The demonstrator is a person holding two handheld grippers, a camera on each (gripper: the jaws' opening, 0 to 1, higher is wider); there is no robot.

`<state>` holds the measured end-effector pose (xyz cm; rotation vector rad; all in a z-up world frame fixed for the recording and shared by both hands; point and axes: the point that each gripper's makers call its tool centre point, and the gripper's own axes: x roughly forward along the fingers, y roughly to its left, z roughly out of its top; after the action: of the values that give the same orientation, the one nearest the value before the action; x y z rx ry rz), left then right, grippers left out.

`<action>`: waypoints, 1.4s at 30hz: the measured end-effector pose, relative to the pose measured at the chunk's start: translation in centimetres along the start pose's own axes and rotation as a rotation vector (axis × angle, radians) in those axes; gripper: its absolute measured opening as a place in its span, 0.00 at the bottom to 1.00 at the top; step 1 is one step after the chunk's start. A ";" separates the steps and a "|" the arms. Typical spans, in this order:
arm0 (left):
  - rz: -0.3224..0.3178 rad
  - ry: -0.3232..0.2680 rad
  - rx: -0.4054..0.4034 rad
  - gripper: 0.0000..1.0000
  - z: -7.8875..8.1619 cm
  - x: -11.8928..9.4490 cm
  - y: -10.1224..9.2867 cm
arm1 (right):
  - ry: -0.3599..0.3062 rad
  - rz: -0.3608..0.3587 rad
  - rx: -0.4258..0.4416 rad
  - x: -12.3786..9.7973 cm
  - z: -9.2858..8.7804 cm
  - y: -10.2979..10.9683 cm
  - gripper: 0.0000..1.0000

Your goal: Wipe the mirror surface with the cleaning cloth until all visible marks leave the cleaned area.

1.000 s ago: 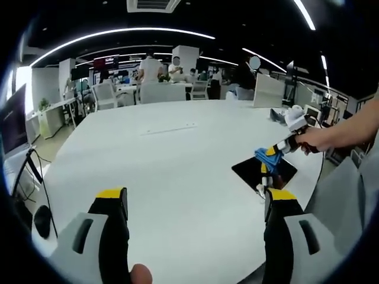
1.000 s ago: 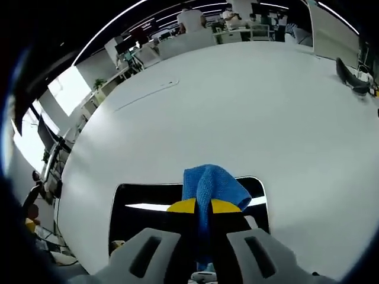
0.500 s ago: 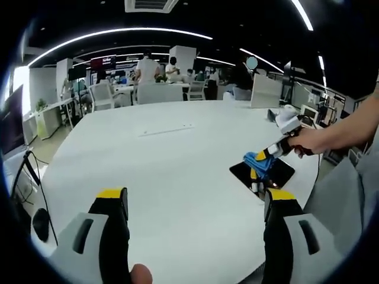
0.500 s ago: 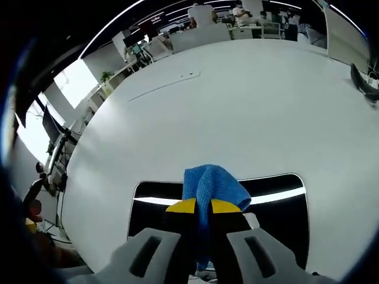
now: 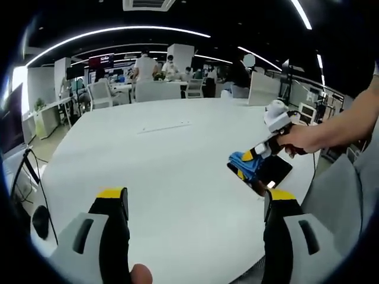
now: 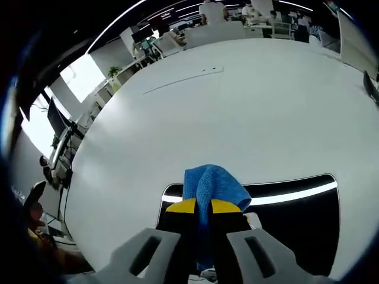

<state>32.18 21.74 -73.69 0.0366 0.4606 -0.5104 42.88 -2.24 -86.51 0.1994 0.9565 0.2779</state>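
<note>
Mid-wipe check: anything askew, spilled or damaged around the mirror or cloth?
Nothing stands out. The mirror lies flat on the white table, no cracks visible, and the right gripper holds the blue cloth at its left end.

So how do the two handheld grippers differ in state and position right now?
The right gripper is shut on the blue cleaning cloth, while the left gripper stands open and holds nothing. The right gripper sits over the dark rectangular mirror near its edge; the left gripper hangs over bare white table, apart from the mirror. Both have yellow-tipped black jaws on grey bodies.
</note>
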 end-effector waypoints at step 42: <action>0.019 -0.031 0.004 0.94 0.9 -0.9 -0.5 | 0.048 0.060 -0.029 -0.6 -2.7 3.5 0.02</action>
<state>31.67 21.57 -72.43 0.0372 0.4287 -0.4926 39.86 0.99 -86.59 0.1957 0.9941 0.3523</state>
